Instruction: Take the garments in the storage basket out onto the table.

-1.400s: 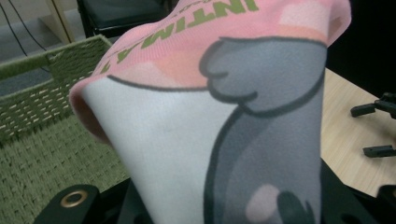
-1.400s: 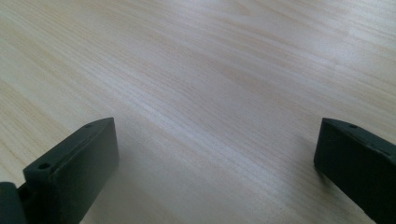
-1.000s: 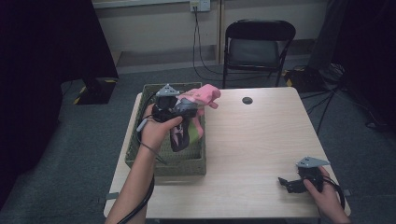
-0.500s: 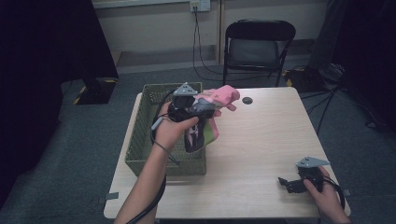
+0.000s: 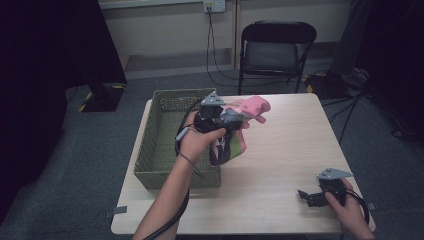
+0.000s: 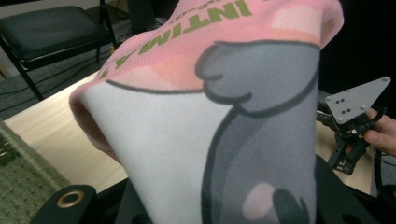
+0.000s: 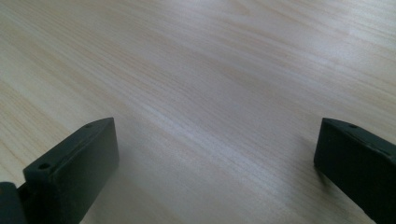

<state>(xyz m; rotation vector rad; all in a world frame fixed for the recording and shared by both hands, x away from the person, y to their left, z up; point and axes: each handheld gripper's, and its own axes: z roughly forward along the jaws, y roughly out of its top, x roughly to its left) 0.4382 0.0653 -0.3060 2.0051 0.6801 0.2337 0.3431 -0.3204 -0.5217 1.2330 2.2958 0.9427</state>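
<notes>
In the high view, a pink sock [image 5: 239, 120] is being held above the wooden table [image 5: 280, 165], just beside the right rim of the woven green basket [image 5: 162, 145], by the left gripper [image 5: 227, 120]; its jaws are being kept pinched on the fabric, and the sock's patterned lower part is being left hanging below the hand. The right gripper [image 5: 306, 196] is being rested on the table near its front right corner, well apart from the sock. A black folding chair [image 5: 276, 47] is being shown behind the table. In the left gripper view, the sock [image 6: 205, 116], pink, white and grey with green lettering, is being pressed between the jaws close to the lens, with the right gripper [image 6: 345, 154] being seen farther off. In the right gripper view, the jaws are being held spread wide over bare table [image 7: 210, 84], with nothing between them.
</notes>
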